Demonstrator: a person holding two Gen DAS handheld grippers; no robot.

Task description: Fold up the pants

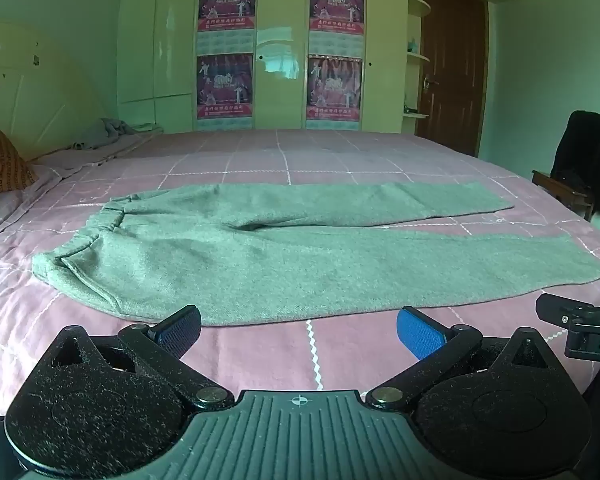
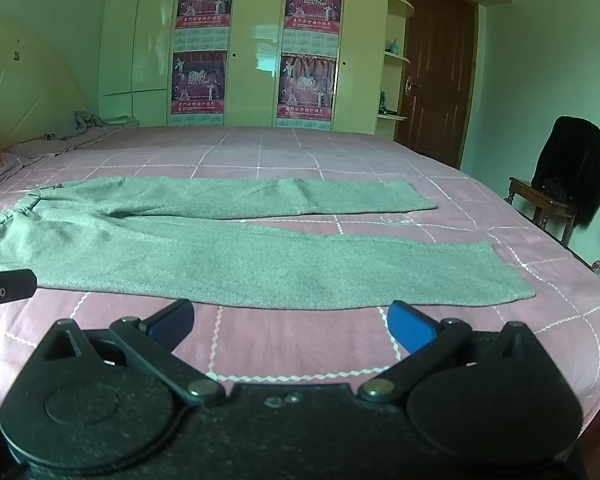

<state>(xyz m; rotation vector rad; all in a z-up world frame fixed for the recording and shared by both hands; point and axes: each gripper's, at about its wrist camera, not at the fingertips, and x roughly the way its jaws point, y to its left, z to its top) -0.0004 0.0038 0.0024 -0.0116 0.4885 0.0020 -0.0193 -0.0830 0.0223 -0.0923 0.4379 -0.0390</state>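
- The left tool (image 1: 298, 334), a black two-finger tool with blue ribbed pads, stands wide with nothing between its pads; it hangs over the bare pink sheet
- The right tool (image 2: 291, 326), of the same build, is likewise spread wide and empty above the sheet
- The grey-green knitted pants (image 1: 260, 252) lie flat and unfolded on the bed just ahead of both tools, touched by neither
- Ahead and to the left of the left tool lies the waistband (image 1: 104, 220), slightly bunched; the two legs run off to the right
- Directly ahead of the right tool is the near leg (image 2: 300, 272), its hem (image 2: 512, 272) ahead and to the right of that tool; the far leg (image 2: 280, 196) lies beyond it, with a narrow wedge of sheet showing between the two
- The bed's pink checked sheet with white zigzag lines (image 1: 260, 360) shows between each tool's fingers
- In the left tool's view, part of the right tool appears at the right edge, close beside it; in the right tool's view, a black part of the left tool appears at the left edge
- Far ahead of both tools stands a pale glossy wardrobe (image 1: 280, 40) bearing four pink posters (image 1: 226, 2), with a brown wooden door (image 1: 452, 68) to its right
- To the far right of the tools a dark wooden chair (image 2: 540, 204) carries a black garment (image 2: 568, 160)
- To the far left of the left tool are a cream headboard (image 1: 32, 92) and an orange patterned pillow (image 1: 4, 160)
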